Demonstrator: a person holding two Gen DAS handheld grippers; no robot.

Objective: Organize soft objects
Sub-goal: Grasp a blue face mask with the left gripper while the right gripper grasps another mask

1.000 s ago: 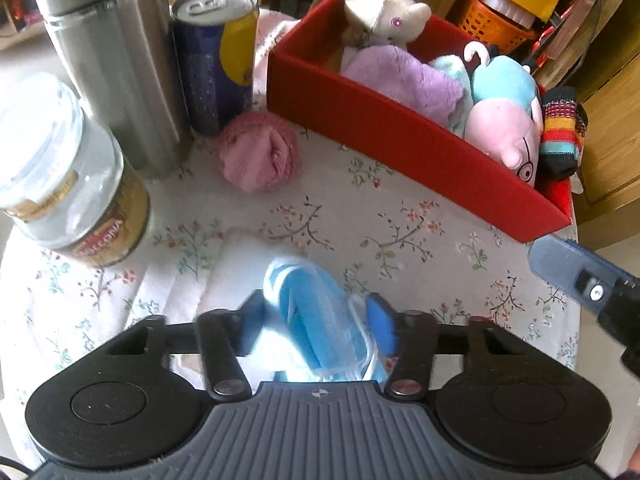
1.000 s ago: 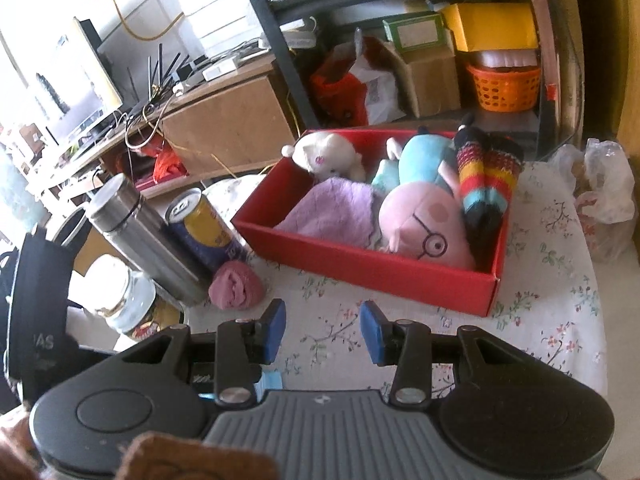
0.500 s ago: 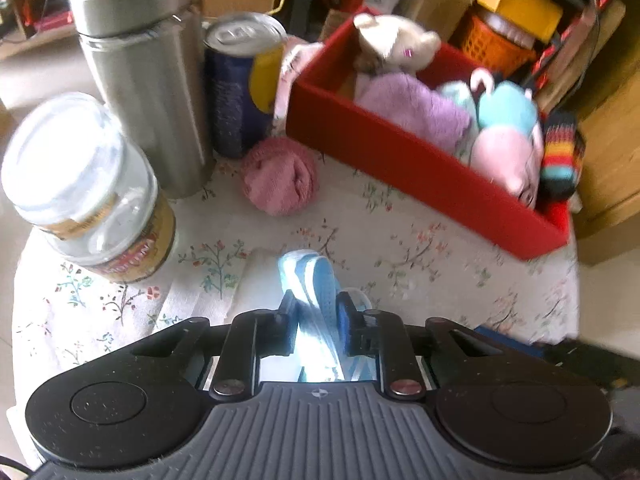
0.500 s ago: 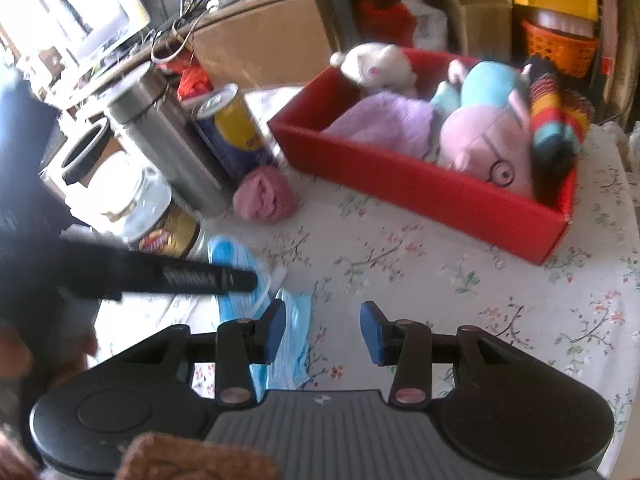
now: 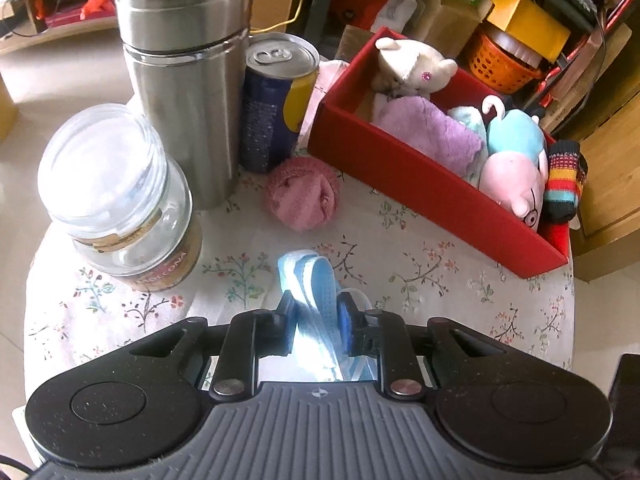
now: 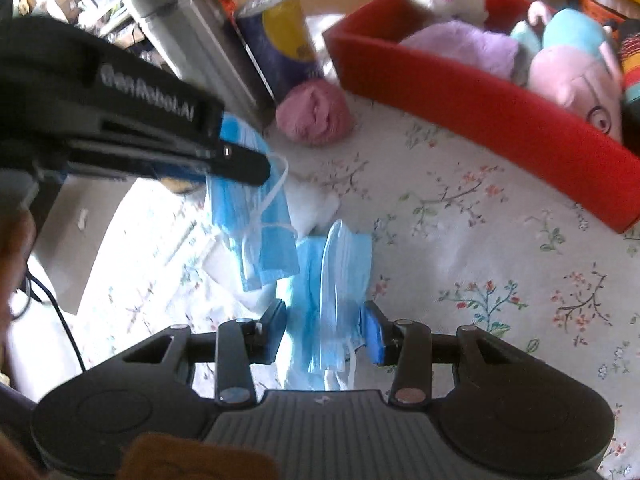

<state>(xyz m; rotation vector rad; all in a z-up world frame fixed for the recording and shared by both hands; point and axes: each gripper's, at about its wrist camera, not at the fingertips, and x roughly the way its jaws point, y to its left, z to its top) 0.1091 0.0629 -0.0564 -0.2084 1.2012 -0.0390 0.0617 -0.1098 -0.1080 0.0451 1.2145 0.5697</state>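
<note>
Sunlit beige floor (image 5: 24,76), cluttered shelving (image 5: 532,8) behind.

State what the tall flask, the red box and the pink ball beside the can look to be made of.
Tall flask: brushed stainless steel by its dull grey sheen and seamed lid.
Red box: probably matte card or board; thin flat walls, sharp corners, no gloss.
Pink ball: soft knit or terry cloth, likely a rolled sock; fuzzy, looped surface with folds.

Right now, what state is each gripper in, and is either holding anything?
Left gripper: jaws just closed, shut on a blue mask.
Right gripper: open, jaws astride a second mask on the table.
</note>
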